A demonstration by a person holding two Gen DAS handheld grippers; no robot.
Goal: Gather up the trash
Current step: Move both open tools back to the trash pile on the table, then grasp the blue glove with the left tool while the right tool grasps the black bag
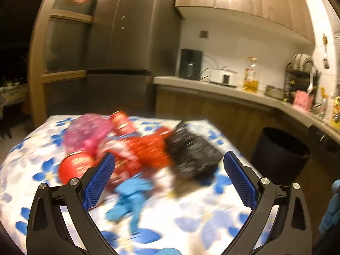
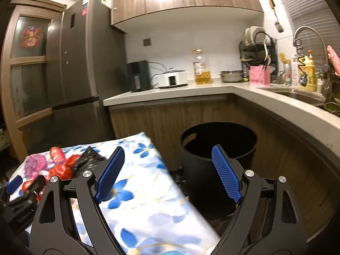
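A heap of crumpled wrappers and bags [image 1: 136,148] — red foil, pink film, black plastic, blue scraps — lies mid-table on the blue-flowered tablecloth [image 1: 42,148]; blurred, but seemingly light, soft and slippery, best pinched at a bunched fold. The left gripper [image 1: 169,176] and right gripper [image 2: 167,174] gape empty. The round black bin [image 2: 218,146] waits right of the table.

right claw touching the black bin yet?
Apart. The right wrist view shows the right claw open and empty, hanging in the air between the floral table and the black bin.
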